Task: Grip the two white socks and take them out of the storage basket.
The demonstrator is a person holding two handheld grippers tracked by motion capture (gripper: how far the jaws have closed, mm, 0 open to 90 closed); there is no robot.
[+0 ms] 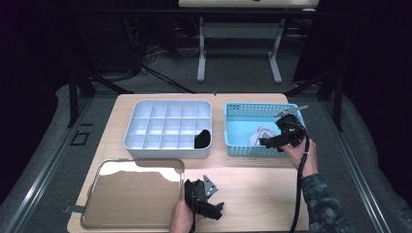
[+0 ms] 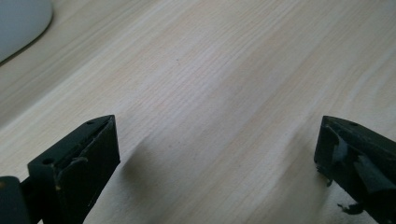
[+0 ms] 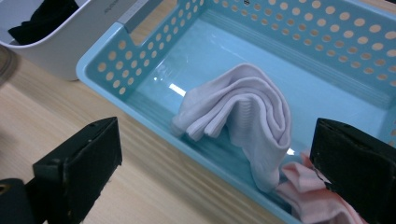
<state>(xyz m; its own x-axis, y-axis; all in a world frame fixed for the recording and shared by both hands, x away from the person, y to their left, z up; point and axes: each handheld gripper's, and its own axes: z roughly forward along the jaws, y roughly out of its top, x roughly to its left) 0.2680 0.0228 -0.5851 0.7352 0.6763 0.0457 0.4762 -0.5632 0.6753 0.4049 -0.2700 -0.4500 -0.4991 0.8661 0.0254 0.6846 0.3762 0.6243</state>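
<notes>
A light blue perforated basket point(image 1: 235, 145) point(image 3: 107, 60) stands at the table's right. Inside it lies a folded white sock point(image 3: 243, 107) point(image 1: 262, 133), with a pink sock point(image 3: 308, 196) beside it. My right gripper point(image 1: 268, 142) point(image 3: 210, 163) hovers at the basket's near edge, open, pointing at the white sock. A white divided organiser tray point(image 1: 167, 128) sits left of the basket and has a black sock point(image 1: 202, 139) point(image 3: 44, 18) in a near right cell. My left gripper point(image 1: 218, 209) point(image 2: 217, 154) rests low over bare wood near the front edge, open and empty.
A clear lid point(image 1: 133, 199) lies flat at the table's front left, beside my left hand. Bare wooden tabletop point(image 1: 257, 194) spans the front between the two hands. A desk frame and cables stand on the floor beyond the table.
</notes>
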